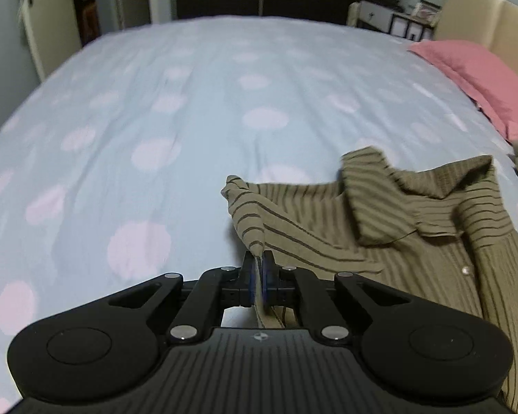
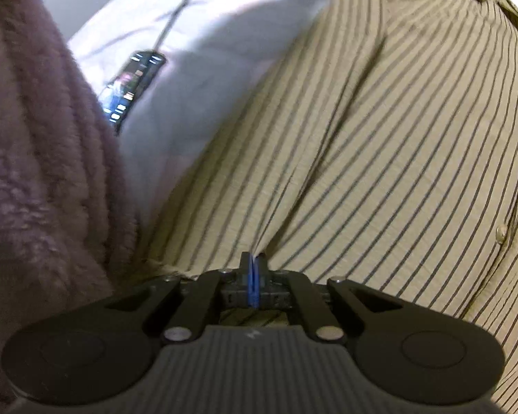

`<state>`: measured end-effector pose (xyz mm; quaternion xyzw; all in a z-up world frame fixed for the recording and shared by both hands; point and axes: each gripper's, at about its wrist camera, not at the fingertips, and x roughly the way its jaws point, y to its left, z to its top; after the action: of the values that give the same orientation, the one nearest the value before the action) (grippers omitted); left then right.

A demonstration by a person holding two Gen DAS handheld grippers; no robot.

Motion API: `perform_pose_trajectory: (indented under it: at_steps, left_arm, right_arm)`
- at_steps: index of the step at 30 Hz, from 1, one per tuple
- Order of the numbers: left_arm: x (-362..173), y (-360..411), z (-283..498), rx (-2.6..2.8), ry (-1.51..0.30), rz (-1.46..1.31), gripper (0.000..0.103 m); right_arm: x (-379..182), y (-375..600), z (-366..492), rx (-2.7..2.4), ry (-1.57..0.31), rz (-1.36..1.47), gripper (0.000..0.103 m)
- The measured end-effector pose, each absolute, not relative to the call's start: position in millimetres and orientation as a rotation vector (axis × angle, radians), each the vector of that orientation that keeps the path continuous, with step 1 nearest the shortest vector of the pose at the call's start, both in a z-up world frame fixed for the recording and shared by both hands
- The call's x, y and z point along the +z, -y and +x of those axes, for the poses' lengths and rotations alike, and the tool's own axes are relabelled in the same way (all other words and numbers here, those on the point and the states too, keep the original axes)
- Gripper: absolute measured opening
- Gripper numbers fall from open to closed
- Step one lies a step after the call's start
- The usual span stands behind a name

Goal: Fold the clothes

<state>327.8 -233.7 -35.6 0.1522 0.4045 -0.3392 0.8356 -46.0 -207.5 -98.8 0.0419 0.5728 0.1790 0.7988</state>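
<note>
An olive shirt with thin dark stripes (image 1: 414, 227) lies rumpled on the bed at the lower right of the left wrist view, collar and a button showing. My left gripper (image 1: 259, 262) is shut on a pinched fold of the shirt, which rises from its blue pads. In the right wrist view the same striped shirt (image 2: 380, 145) fills the right half, spread over the sheet. My right gripper (image 2: 253, 262) is shut on the shirt's edge, fabric puckering at its tips.
A pale blue bedsheet with pink dots (image 1: 190, 110) covers the bed. A pink pillow (image 1: 476, 76) lies by the beige headboard (image 1: 493, 24). A purple fleece blanket (image 2: 34, 158) lies left of the right gripper, with a lit phone (image 2: 131, 89) on a cable beside it.
</note>
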Motion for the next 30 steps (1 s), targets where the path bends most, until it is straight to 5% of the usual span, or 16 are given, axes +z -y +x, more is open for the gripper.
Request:
perform_pose_trajectory:
  at_steps: [12,30]
  left_arm:
    - [5.1,316.7,248.4,-0.853,-0.682,0.571,0.002]
    - [-85.0,422.3,192.0,-1.012,-0.825,0.751,0.003]
  right_arm:
    - [-63.6,231.7,-90.6,0.385,-1.158,0.204,0.001]
    - [-92.5,254.6,-98.9,0.341,-1.259,0.317,0.001]
